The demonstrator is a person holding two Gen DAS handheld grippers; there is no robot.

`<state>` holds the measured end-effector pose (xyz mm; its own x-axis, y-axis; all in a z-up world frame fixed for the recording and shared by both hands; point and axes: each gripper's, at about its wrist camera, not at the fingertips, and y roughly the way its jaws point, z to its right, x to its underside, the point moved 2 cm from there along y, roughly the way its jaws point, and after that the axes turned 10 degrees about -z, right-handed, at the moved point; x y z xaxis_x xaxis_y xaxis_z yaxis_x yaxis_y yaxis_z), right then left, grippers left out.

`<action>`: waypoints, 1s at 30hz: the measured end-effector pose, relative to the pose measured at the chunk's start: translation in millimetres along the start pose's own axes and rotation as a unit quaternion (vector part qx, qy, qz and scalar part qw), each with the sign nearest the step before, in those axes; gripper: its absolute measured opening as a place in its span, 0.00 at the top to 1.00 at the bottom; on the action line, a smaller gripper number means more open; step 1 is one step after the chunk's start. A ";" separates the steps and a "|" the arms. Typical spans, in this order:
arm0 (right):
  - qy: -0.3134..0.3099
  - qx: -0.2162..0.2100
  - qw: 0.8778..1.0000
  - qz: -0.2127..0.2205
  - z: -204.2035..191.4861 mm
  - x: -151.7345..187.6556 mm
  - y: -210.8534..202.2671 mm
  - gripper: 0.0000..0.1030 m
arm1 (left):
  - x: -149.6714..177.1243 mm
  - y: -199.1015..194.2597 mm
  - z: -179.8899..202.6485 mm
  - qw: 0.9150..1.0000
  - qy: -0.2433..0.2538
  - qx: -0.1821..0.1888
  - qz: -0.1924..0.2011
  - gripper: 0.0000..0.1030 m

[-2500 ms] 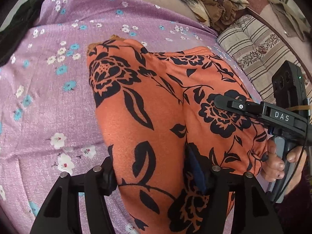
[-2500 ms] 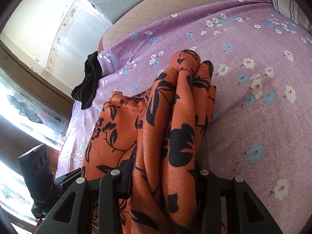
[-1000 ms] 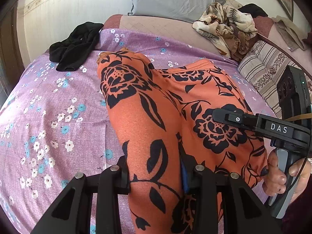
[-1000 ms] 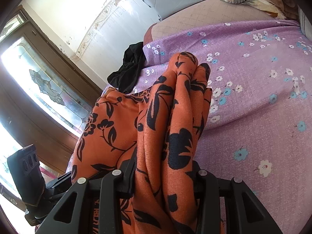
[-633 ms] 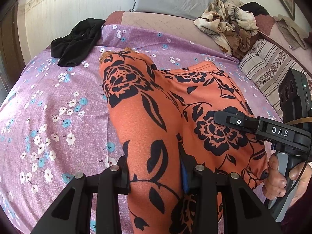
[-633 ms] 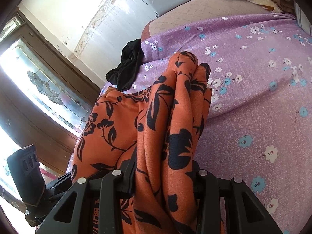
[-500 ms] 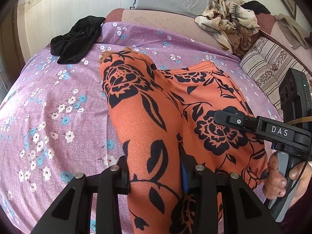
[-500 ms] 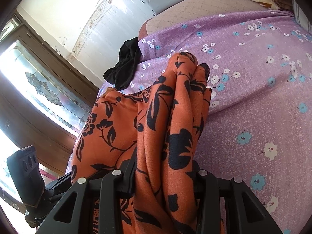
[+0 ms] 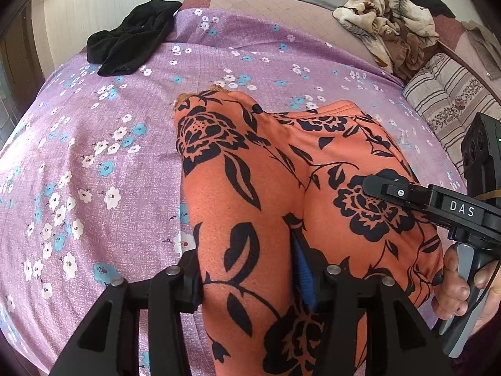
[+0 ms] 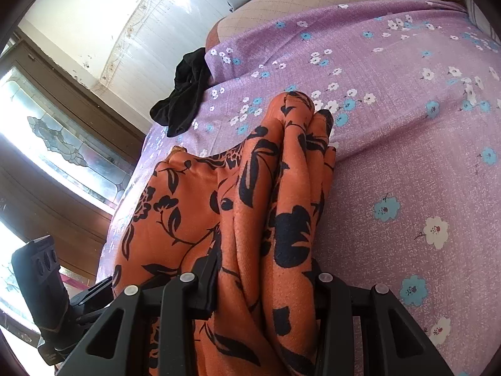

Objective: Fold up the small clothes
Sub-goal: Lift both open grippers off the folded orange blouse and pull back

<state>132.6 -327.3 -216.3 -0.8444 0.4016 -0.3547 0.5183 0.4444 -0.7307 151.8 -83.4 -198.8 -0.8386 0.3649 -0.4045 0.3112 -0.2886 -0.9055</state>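
Our purple floral bedsheet (image 9: 94,156) filled more of both views than a second before, as we had lowered both grippers. The orange floral garment (image 9: 250,188) draped onto it; its lower edge ran out of frame. Our left gripper (image 9: 256,279) had just been opening, cloth still between its fingers, the right-hand pad partly hidden. Our right gripper (image 10: 266,285) stayed clamped on bunched folds.
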 end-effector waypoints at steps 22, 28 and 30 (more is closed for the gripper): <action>-0.049 0.154 0.984 0.073 -16.7 21.4 -58.0 0.43 | 9.3 -15.7 -6.1 0.995 0.014 -0.092 0.044 0.18; -0.147 0.142 0.972 0.114 -60.9 44.7 -72.2 0.54 | 13.1 -27.0 -7.4 0.991 0.016 -0.118 0.067 0.18; -0.172 0.139 0.969 0.108 -72.2 52.8 -66.3 0.56 | 14.1 -30.1 -9.8 0.990 0.011 -0.120 0.070 0.18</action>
<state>63.5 -277.8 -144.4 -0.7407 0.1496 -0.6549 0.6713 0.1278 -0.7301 135.1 -60.9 -178.6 -0.7701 0.3563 -0.5291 0.5240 -0.1197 -0.8433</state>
